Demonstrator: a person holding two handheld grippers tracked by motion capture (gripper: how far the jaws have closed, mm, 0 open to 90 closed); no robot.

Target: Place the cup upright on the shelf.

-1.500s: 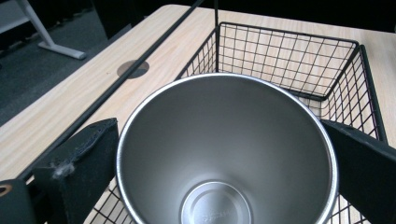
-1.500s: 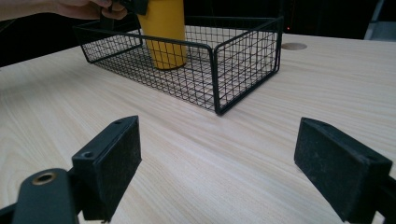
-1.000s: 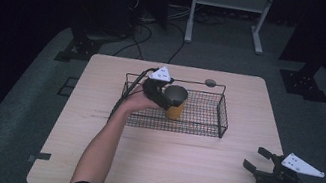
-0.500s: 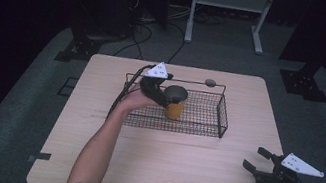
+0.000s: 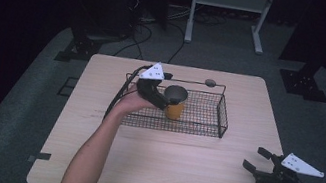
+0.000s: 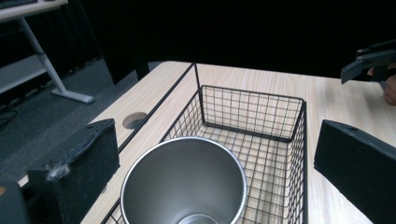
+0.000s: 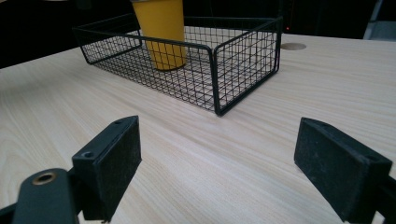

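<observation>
Yellow steel-lined cup upright in the wire basket

The cup (image 5: 175, 103), yellow outside with a brushed-metal inside and a round rim, stands in the left part of the black wire-mesh basket (image 5: 220, 113) on the pale woodgrain bench (image 5: 187, 172). The left gripper (image 5: 159, 97) hovers at it with fingers wide apart on either side of the rim, not touching. The right gripper (image 5: 260, 161) rests near the bench's right edge, fingers wide and empty. The cup's base is cut off in the left gripper view.

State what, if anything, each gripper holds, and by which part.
Nothing is held. The left gripper is open around the cup in the basket; the right gripper is open, empty.
</observation>
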